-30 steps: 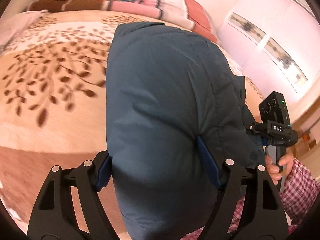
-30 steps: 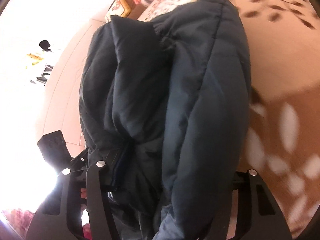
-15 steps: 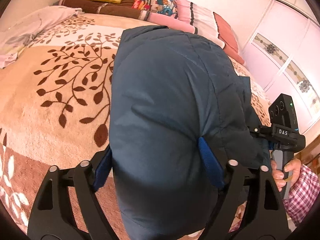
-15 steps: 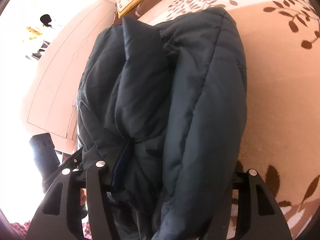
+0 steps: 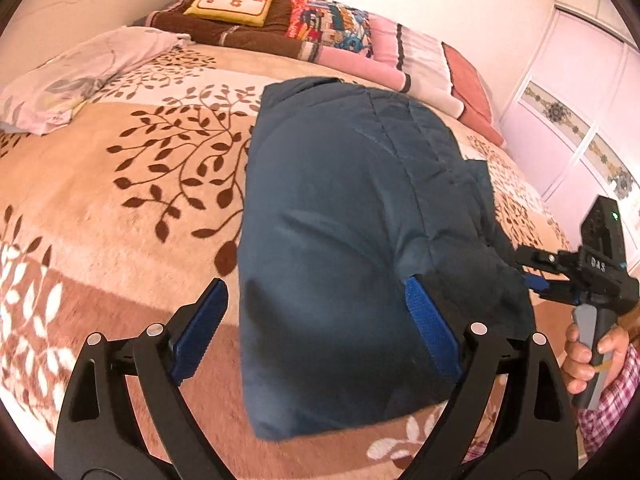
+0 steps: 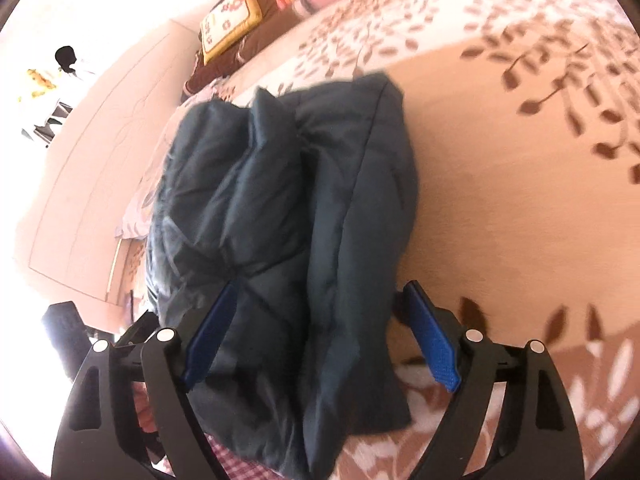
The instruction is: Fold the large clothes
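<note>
A dark blue padded jacket lies folded into a thick bundle on the leaf-patterned blanket. The near end of the bundle sits between the jaws of my left gripper, which are opening. Its left pad stands clear of the cloth, while its right pad is beside a fold. At the bundle's right corner is my right gripper, held by a hand. In the right wrist view the jacket lies between the opening jaws of my right gripper, with its right pad off the fabric.
Cushions and folded blankets line the head of the bed. A pale lilac pillow lies at the far left. Wardrobe doors stand on the right, and a checked sleeve shows at the lower right.
Both grippers' jaws have widened and let go of the jacket's near end. Both cameras have drawn back, so more of the bed shows and the bundle rests on the blanket.
</note>
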Available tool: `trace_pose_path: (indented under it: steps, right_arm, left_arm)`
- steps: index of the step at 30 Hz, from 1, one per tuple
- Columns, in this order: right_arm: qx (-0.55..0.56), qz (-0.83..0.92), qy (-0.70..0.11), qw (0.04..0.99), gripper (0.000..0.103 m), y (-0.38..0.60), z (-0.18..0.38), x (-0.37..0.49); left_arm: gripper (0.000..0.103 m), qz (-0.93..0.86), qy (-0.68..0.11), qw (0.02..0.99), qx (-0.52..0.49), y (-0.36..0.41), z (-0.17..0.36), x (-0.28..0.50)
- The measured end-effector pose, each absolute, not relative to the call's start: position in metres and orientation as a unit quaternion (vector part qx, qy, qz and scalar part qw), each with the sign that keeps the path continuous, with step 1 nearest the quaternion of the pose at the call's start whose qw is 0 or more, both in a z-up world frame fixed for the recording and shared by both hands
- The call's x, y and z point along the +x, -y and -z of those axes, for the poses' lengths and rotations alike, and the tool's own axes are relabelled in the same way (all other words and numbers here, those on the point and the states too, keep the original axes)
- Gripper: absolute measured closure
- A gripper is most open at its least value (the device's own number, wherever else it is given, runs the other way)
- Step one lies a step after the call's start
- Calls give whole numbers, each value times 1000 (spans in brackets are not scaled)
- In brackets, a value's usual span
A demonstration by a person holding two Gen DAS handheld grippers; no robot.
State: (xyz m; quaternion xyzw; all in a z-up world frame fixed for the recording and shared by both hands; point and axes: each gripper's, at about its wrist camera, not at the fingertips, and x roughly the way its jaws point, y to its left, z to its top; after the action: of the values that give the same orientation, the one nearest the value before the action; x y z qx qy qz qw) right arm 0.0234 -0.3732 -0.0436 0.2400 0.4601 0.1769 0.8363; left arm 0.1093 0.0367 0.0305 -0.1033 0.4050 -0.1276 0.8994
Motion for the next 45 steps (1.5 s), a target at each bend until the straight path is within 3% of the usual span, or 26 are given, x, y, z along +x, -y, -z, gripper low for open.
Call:
trace_pose_path:
  steps: [13, 25, 30, 45]
  right_arm:
    - [58, -98, -404, 908, 21, 308, 0, -83]
    - [35, -101, -415, 904, 21, 263, 18, -134]
    - [17, -99, -459, 883, 21, 256, 38, -132]
    - [18, -105, -493, 864, 21, 248, 63, -132]
  left_arm:
    - [13, 103, -390, 911, -80, -28, -60, 44]
    - [13, 75, -427, 899, -69, -5, -49, -1]
    - [13, 59, -434, 898, -49, 1, -49, -14]
    - [13, 38, -474, 879, -29, 4, -30, -17]
